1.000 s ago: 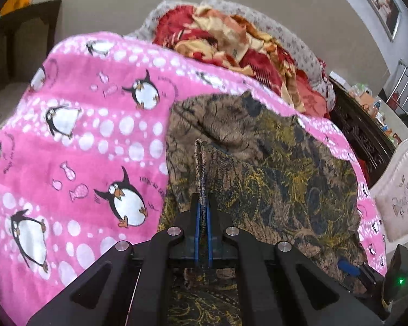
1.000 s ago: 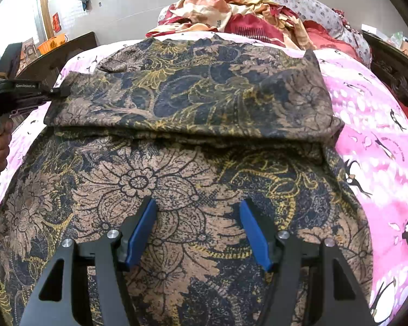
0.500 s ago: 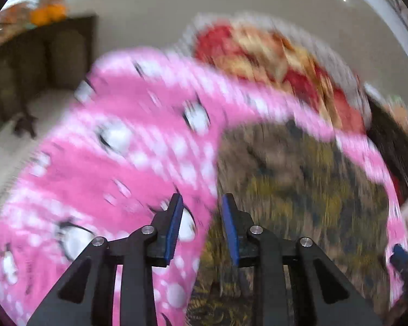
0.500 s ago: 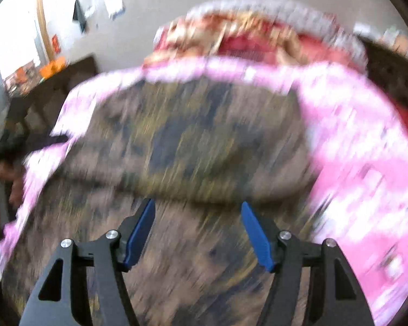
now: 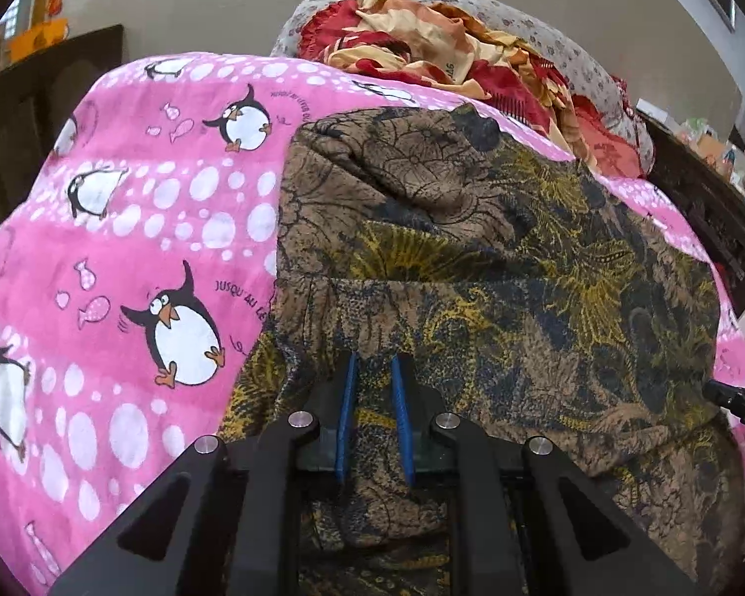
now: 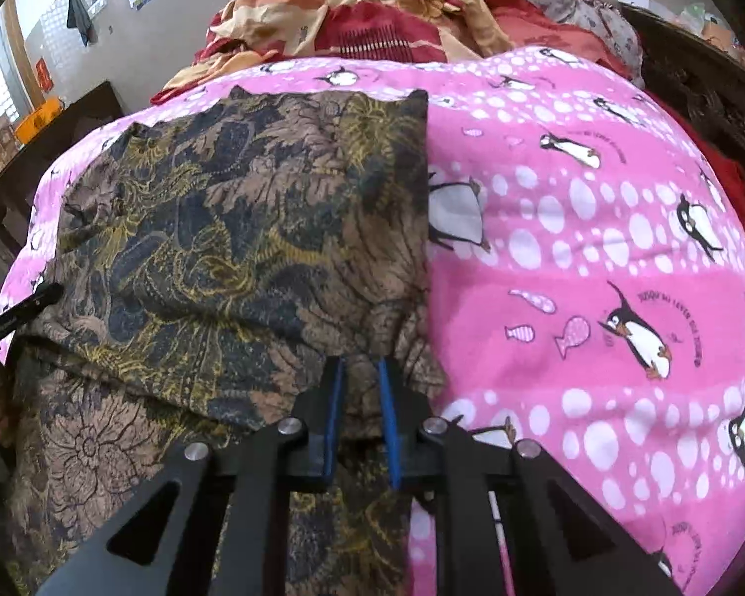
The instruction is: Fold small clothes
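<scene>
Right tool (image 6: 360, 372) pinches garment (image 6: 233, 228); only left view shows folded edge.

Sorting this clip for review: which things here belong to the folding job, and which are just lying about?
Part of the job:
- brown floral garment, part-folded on the bed
- left gripper, pinching its left edge
- right gripper, jaws just closing on its right edge

Lying about:
- pink penguin blanket underneath
- red and cream bedding heap
- dark wooden furniture
</scene>
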### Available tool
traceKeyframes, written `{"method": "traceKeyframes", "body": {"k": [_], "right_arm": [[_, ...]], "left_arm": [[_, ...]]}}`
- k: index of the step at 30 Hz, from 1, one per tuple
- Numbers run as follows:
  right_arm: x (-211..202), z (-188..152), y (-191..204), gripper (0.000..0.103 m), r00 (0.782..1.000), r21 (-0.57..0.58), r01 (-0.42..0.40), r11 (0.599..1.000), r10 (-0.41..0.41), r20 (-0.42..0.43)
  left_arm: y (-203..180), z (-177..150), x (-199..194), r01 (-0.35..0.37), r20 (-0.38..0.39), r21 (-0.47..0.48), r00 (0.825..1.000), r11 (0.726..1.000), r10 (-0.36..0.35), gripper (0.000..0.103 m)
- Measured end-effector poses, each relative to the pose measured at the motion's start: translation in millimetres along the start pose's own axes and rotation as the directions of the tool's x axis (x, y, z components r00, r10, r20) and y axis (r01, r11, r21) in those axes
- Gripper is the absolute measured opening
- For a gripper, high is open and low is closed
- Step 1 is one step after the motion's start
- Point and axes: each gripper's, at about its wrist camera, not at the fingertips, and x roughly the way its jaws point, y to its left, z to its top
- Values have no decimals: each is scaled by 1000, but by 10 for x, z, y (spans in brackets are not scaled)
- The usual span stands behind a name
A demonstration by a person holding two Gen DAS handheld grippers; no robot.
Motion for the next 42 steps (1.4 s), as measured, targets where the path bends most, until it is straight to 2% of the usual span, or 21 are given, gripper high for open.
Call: {"method": "traceKeyframes", "body": {"k": [2, 7, 9, 11, 12, 13, 14, 15, 18, 21, 23, 25, 27, 29, 32, 33, 35, 37, 39, 41, 42], "right_arm": [[-40, 124, 50, 14, 999, 8, 24, 1000, -24, -40], [-303, 538, 280, 13, 985, -6, 40, 999, -39, 170], [-46, 663, 296, 13, 984, -25, 105, 994, -100, 146], [288, 669, 160, 14, 987, -1, 150, 989, -150, 57], [385, 648, 64, 14, 977, 17, 203, 979, -203, 57], [433, 635, -23, 21, 962, 35, 268, 963, -270, 39], [492, 600, -131, 22, 957, 77, 290, 954, -291, 13], [500, 571, -249, 22, 964, 145, 263, 954, -267, 3], [365, 573, -278, 21, 966, 176, 251, 952, -258, 21], [46, 590, -99, 21, 938, 157, 295, 943, -317, 140], [-166, 551, 120, 21, 932, 147, 255, 956, -283, 227], [-254, 513, 323, 21, 943, 93, 194, 977, -212, 259], [-288, 368, 681, 21, 959, -16, 132, 991, -124, 255], [-127, 218, 1078, 22, 979, -144, 100, 985, -71, 193], [257, -26, 1183, 28, 990, -188, 137, 973, -131, 47], [212, -41, 1209, 28, 986, -168, 155, 974, -142, 88], [165, 20, 1322, 28, 980, -145, 197, 970, -191, 56], [-8, 40, 1499, 29, 986, -136, 139, 981, -125, 111], [-124, 32, 1680, 34, 983, -191, 119, 974, -90, 158], [-131, -71, 1909, 51, 987, -279, 86, 956, -43, 158], [-50, -106, 1968, 51, 990, -295, 76, 952, -37, 136]], "left_arm": [[18, 5, 39, 6, -1, -10, 1000, 1000, -6, 0], [-60, -23, 23, 21, 0, -25, 1000, 999, -21, 0], [-38, -20, 29, 38, 0, -41, 999, 998, -38, 0], [-5, -28, 27, 56, -1, -56, 998, 997, -57, 0], [16, -28, 27, 67, -1, -64, 998, 996, -67, 0], [34, -29, 27, 77, -1, -73, 997, 994, -77, 0], [45, -30, 30, 81, -1, -79, 997, 994, -81, 0], [41, -24, 37, 80, -2, -79, 997, 994, -80, 0], [15, -25, 38, 68, -3, -70, 998, 995, -68, 0], [12, -27, 38, 65, -3, -70, 998, 995, -66, 0], [12, -28, 36, 64, -3, -68, 998, 996, -65, 0], [9, -18, 42, 65, -4, -69, 998, 996, -65, 0], [6, -19, 42, 63, -4, -67, 998, 996, -63, 0], [11, -20, 44, 63, -4, -67, 998, 996, -63, 0], [8, -20, 46, 62, -4, -67, 998, 996, -63, 0], [9, -19, 48, 62, -4, -67, 998, 996, -62, 0], [6, -20, 44, 62, -4, -67, 998, 996, -63, 0], [7, -20, 42, 63, -4, -67, 998, 996, -64, 0], [8, -20, 42, 64, -4, -68, 998, 996, -64, 0], [7, -20, 42, 64, -4, -68, 998, 996, -64, 0], [7, -21, 42, 63, -4, -67, 998, 996, -64, 0]]}}
